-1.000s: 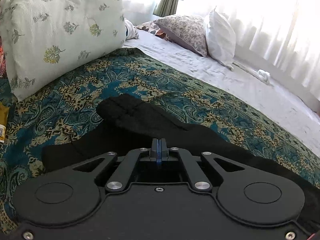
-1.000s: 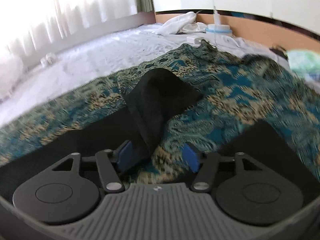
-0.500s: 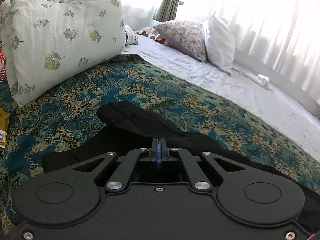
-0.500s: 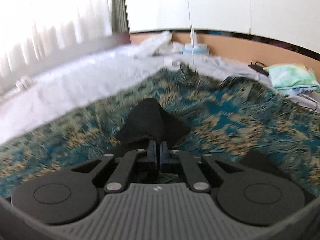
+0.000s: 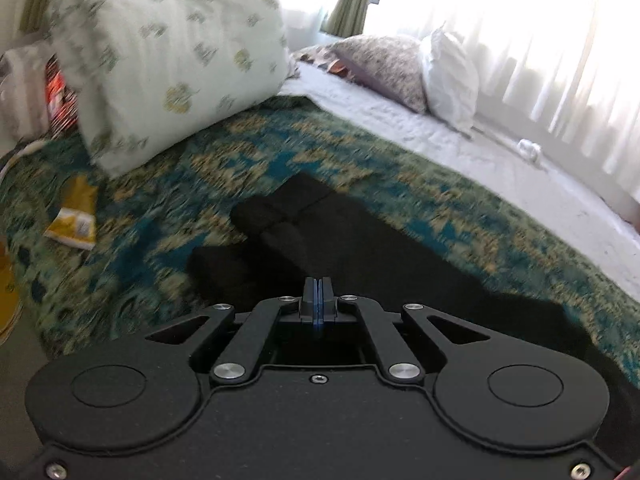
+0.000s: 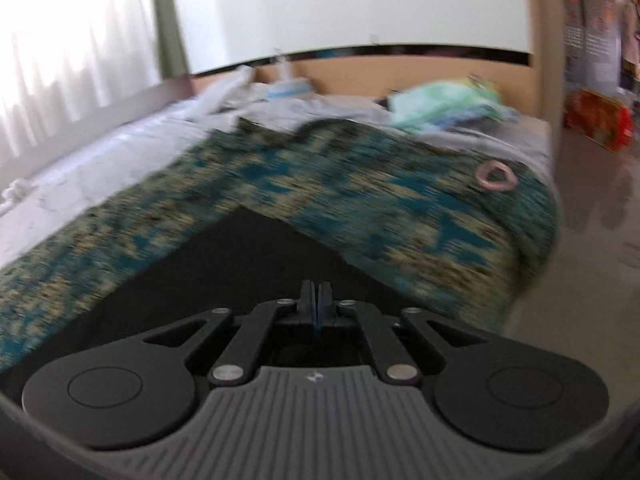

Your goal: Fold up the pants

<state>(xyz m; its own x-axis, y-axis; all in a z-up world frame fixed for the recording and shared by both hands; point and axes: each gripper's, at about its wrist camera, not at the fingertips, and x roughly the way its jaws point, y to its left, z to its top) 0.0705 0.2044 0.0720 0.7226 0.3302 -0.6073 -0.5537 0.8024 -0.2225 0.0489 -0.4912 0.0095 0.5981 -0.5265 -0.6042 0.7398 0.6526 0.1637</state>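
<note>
Black pants (image 5: 360,248) lie on a teal and gold patterned bedspread (image 5: 224,168). In the left wrist view my left gripper (image 5: 317,292) is shut on the pants' fabric, with the waistband end bunched just ahead of it. In the right wrist view my right gripper (image 6: 316,294) is shut on another part of the pants (image 6: 248,256), and the cloth spreads out flat and dark ahead of it. Both views are motion-blurred.
A big floral pillow (image 5: 168,52) and two smaller pillows (image 5: 420,64) lie at the bed's head. A yellow packet (image 5: 74,216) lies at the left. A pink ring (image 6: 494,176) lies near the bedspread's edge. Green cloth (image 6: 444,104) lies by the footboard. Floor at right.
My right gripper closed on the pants and swung right with them. My left gripper, shut throughout, pulled back and up, so more of the bed shows.
</note>
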